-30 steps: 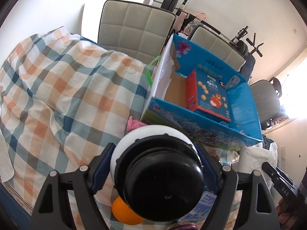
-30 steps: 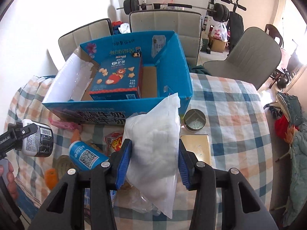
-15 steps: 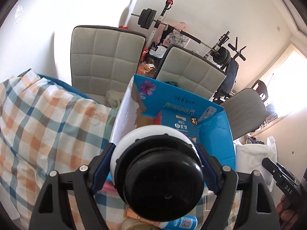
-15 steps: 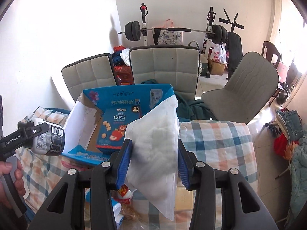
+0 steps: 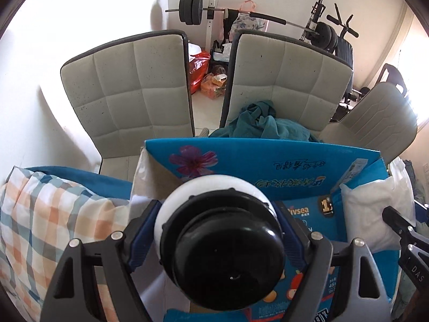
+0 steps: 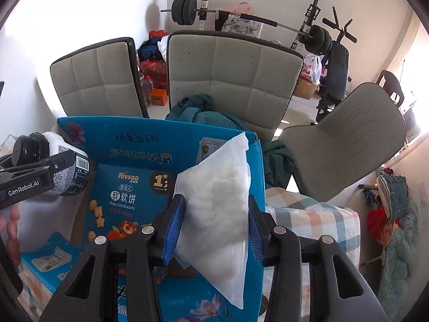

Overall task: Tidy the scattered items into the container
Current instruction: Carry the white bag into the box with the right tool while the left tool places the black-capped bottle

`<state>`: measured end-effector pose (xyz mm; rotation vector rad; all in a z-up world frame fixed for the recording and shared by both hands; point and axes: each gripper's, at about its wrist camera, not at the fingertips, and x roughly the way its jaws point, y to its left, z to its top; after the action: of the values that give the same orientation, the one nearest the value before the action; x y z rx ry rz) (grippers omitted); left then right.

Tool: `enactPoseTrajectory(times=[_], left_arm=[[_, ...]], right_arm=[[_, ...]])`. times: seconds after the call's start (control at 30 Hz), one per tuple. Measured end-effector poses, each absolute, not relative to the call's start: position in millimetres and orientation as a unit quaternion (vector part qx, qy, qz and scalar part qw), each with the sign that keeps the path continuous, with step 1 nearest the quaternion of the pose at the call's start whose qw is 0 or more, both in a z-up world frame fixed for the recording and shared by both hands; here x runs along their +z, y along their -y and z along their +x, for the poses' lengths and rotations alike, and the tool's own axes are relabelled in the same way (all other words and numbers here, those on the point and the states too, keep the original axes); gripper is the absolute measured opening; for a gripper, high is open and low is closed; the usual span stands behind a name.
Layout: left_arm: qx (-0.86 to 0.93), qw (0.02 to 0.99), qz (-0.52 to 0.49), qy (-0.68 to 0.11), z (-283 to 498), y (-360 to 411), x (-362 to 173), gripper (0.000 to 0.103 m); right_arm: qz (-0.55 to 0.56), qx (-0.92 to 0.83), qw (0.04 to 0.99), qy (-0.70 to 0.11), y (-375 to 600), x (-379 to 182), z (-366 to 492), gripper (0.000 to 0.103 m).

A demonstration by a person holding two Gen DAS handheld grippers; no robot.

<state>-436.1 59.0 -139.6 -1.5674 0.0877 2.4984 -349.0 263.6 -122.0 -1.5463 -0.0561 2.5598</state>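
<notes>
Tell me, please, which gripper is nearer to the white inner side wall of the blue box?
Left. The left gripper, clamping a black-capped bottle, hangs right beside the white side wall. The right gripper, holding a white bag, is over the box's opposite side.

The jar (image 5: 214,201) low in the frame looks like white plastic, its black lid (image 5: 226,255) smooth and glossy. The bag (image 6: 217,190) is thin, clear, slightly shiny plastic film over white fluffy filling. The box (image 6: 150,139) is printed blue cardboard. The checked tablecloth (image 5: 53,220) at lower left is matt woven cloth.
</notes>
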Motion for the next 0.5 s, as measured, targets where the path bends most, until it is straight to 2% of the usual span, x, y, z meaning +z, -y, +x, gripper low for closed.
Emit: enactPoseTrajectory(times=[0.33,0.4,0.47,0.5], left_arm=[[0.837,0.091,-0.539,-0.038,-449,-63,-163,0.084],[0.836,0.085,-0.541,-0.03,-451,-62,-161,0.086],[0.838,0.077,-0.54,-0.02,-451,-57,-157,0.096],[0.839,0.077,-0.538,-0.013,-451,-55,-153,0.098]], right_arm=[[-0.537,0.839,0.073,0.046,-254,-156,-376,0.048],[-0.54,0.837,0.074,0.041,-255,-157,-377,0.05],[-0.543,0.836,0.071,0.027,-260,-156,-378,0.054],[-0.544,0.836,0.072,0.021,-263,-154,-378,0.056]])
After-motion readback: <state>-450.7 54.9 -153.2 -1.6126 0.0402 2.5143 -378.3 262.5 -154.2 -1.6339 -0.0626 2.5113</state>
